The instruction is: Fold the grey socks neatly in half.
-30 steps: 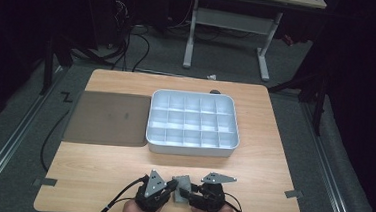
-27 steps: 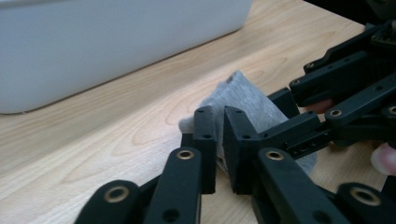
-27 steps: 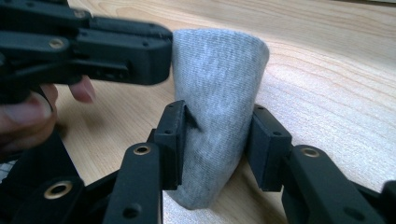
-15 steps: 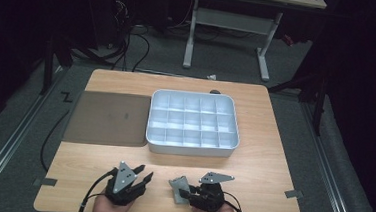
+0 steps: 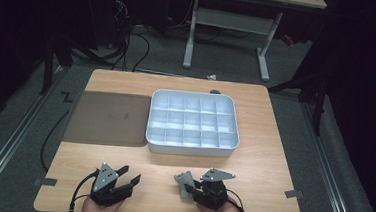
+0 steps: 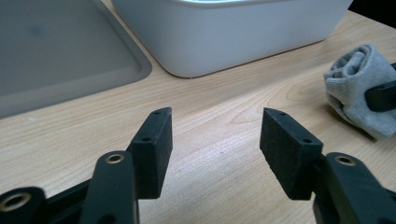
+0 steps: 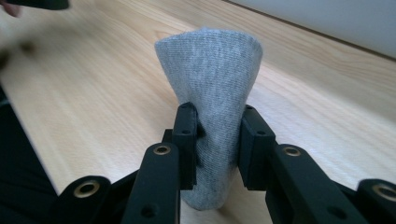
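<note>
At the near edge of a wooden table (image 5: pixel 267 156), two hand-held grippers rest side by side. Right gripper (image 5: pixel 190 189) is clenched on a rolled grey sock (image 5: pixel 183 182); seen along its own jaws, the sock (image 7: pixel 212 107) stands up between them, pinched low on its length, its long axis running away from the gripper and its wider free end fanning out above. Left gripper (image 5: pixel 129 180) is released, jaws spread wide with bare wood between them, holding nothing. From the left gripper's camera the sock (image 6: pixel 359 88) lies off to its right, near but apart.

A white tray (image 5: pixel 191 149) divided into many small compartments sits straight ahead of the right gripper, toward the table's middle, all cells looking empty. The right hand is the nearer one, so the sock would likely travel forward and up over the tray's near wall. A flat dark mat (image 5: pixel 106 118) lies just left of the tray, touching it. Beyond the table, a dim room holds grey flooring, cables and a desk frame.
</note>
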Available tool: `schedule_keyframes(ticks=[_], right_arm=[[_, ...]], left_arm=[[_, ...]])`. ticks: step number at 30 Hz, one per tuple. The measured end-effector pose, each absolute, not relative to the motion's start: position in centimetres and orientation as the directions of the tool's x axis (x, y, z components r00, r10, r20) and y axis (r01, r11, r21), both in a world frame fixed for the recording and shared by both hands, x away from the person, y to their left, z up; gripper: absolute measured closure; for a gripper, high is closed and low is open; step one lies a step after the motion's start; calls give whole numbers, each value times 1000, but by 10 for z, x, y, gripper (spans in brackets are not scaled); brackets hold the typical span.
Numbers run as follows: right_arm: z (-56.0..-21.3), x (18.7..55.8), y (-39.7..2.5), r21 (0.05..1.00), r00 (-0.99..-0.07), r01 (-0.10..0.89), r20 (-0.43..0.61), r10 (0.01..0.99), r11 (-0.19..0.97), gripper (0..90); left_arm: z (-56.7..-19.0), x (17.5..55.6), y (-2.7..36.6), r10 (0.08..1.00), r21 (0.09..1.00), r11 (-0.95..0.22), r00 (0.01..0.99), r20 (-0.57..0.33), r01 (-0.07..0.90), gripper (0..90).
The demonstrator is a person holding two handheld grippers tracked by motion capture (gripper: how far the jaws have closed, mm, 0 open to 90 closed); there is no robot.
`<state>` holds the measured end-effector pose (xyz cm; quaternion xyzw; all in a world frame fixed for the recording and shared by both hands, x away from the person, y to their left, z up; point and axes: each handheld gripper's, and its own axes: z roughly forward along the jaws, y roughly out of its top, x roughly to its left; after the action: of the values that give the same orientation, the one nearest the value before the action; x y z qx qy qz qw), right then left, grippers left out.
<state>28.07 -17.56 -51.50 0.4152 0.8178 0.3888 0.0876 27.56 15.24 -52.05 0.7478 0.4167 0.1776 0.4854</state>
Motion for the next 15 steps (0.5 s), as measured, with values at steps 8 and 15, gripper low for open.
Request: schedule_keyframes(ticks=[8,15], right_arm=[[-508,287,-171,665,-620,625,104,778,409,720],[-505,293,-167,644,-623,621,59,780,447,718]], left_arm=[[-522,275,154,783,876,-187,606,-140,444,434],[-523,277,158,783,875,-184,605,-145,448,434]])
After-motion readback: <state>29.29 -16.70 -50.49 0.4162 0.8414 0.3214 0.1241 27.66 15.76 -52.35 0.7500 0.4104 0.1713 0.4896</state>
